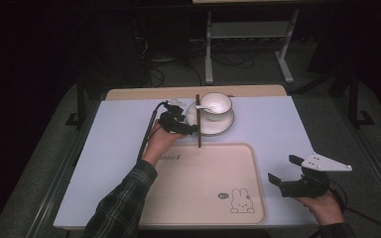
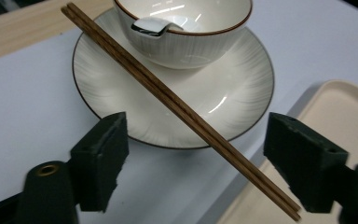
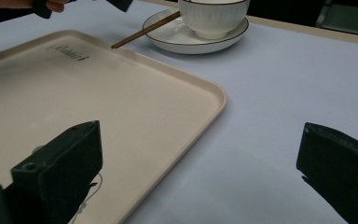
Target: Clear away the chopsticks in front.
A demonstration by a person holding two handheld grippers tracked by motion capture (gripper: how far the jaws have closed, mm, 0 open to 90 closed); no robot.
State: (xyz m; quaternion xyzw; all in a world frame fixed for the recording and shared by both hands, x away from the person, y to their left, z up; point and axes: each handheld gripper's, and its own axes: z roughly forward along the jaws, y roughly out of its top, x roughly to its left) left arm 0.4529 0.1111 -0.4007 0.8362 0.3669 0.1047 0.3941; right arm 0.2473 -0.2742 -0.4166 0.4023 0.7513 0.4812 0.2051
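Observation:
A pair of brown wooden chopsticks (image 1: 198, 121) (image 2: 177, 106) (image 3: 144, 31) lies across the left rim of a white plate (image 1: 225, 125) (image 2: 242, 88) (image 3: 168, 42), its near end over the tray's far edge. On the plate stands a white bowl (image 1: 217, 104) (image 2: 191, 39) (image 3: 213, 18) with a spoon (image 1: 204, 105) (image 2: 151, 25) in it. My left gripper (image 1: 191, 128) (image 2: 196, 156) is open, its jaws on either side of the chopsticks without touching them. Right of the tray my right gripper (image 1: 284, 169) (image 3: 200, 172) hangs open and empty above the table.
A beige tray (image 1: 203, 188) (image 2: 345, 102) (image 3: 74, 102) with a rabbit print (image 1: 240, 201) lies at the table's front centre on a pale lilac cloth (image 1: 119, 144). Table legs and cables sit on the floor beyond the far edge.

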